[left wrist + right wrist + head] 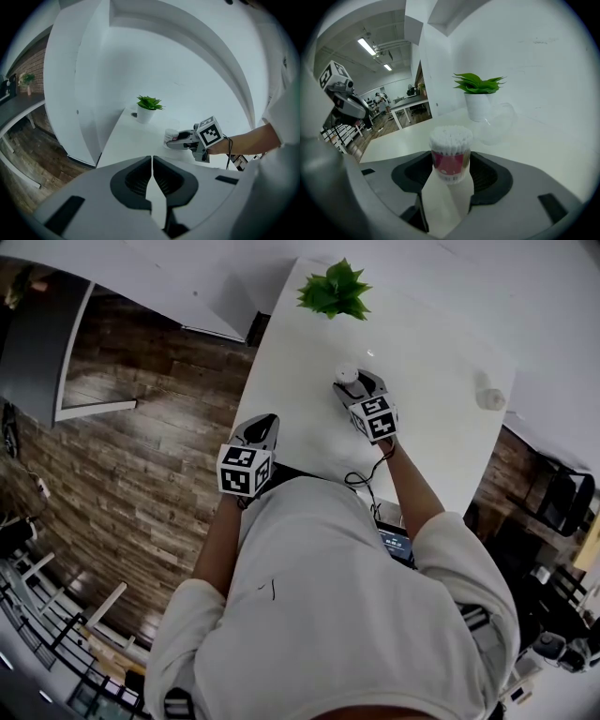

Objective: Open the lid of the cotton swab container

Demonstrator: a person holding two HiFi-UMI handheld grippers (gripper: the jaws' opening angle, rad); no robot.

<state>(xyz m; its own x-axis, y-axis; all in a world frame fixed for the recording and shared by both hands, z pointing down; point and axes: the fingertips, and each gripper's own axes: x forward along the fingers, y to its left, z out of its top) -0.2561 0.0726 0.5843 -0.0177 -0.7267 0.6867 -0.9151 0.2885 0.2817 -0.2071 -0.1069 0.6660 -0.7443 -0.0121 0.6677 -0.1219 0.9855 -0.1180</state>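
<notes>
The cotton swab container [451,157] is a small tub with a red label, standing upright on the white table [422,418]. Its top is uncovered and the white swab tips show. My right gripper [451,176] is shut on it, one jaw against each side; the same hold shows in the head view, container [347,376] and right gripper [353,385]. A clear domed lid [499,123] lies on the table beyond it, near the plant. My left gripper [152,180] is shut and empty, and hovers at the table's near left edge [263,425].
A small green plant in a white pot [335,292] stands at the far end of the table. A pale small object [489,396] sits near the right edge. A white wall runs along the far side, with wooden floor [141,465] to the left.
</notes>
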